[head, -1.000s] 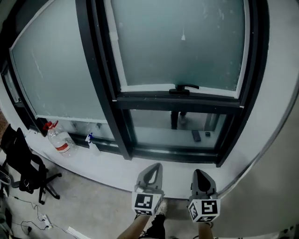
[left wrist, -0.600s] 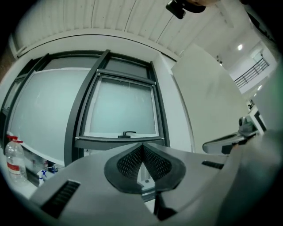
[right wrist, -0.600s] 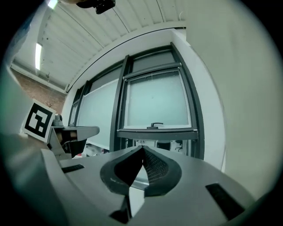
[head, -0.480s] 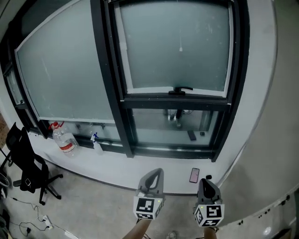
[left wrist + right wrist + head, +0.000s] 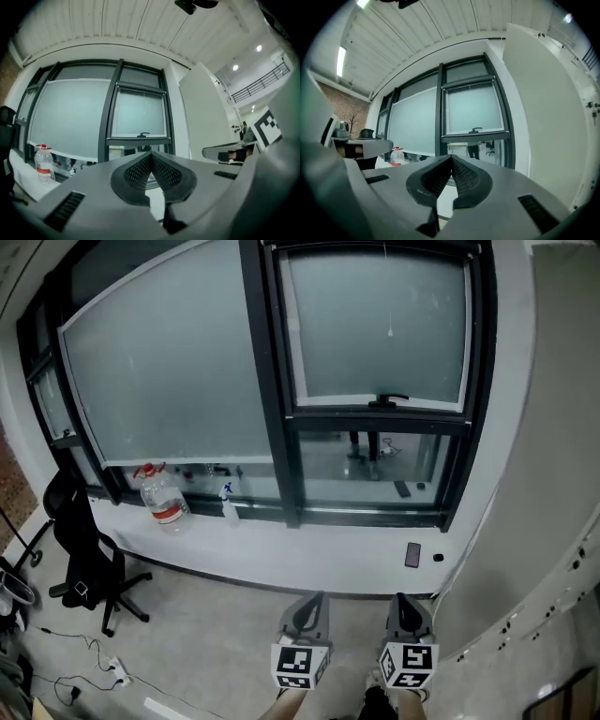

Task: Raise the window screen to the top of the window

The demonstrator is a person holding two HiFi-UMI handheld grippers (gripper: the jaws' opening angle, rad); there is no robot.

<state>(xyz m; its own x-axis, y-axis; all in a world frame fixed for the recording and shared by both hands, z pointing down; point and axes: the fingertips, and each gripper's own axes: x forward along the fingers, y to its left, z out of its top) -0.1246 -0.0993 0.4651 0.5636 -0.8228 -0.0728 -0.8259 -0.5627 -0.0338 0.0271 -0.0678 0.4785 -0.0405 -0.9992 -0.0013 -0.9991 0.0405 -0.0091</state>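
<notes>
Window screen (image 5: 375, 329): you face a pale grey-green, frosted sheet with a thin white border, flat and upright in its opening.
Window (image 5: 272, 381): dark-framed; your screen sits in the narrow right-hand section, just beside a wider frosted pane (image 5: 169, 371) on the left.
Coverage: the screen fills only the upper part of that section; its lower edge meets a dark crossbar (image 5: 375, 420).
Handle (image 5: 389, 399): a small dark lever, centred at the screen's lower edge, just above the crossbar.
Cord (image 5: 390, 296): a thin pale line hangs down the screen's middle, ending in a small tip.
Lower pane (image 5: 370, 465): clear and uncovered; you see straight through it.
</notes>
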